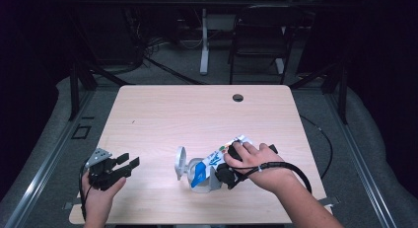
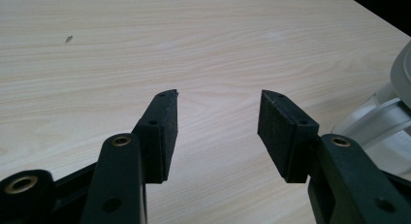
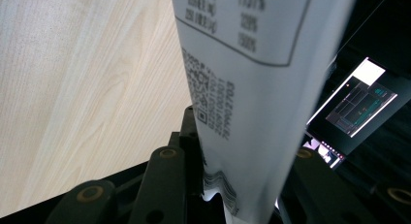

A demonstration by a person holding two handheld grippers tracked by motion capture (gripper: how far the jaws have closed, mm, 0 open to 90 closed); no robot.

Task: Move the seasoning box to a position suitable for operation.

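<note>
A white carton with blue print lies tilted over a grey and white container, whose round lid stands open to the left. My right gripper is shut on the carton, near the table's front right. In the right gripper view the carton shows a printed table and a QR code, and its creased lower end sits between the jaws of the right gripper. My left gripper is held near the table's front left, open, with bare wood between its pads. The container's edge shows at its right.
The light wood table has a round cable hole near its far edge. A black chair and a white table leg stand beyond it on the floor. A lit screen glows in the dark behind the carton.
</note>
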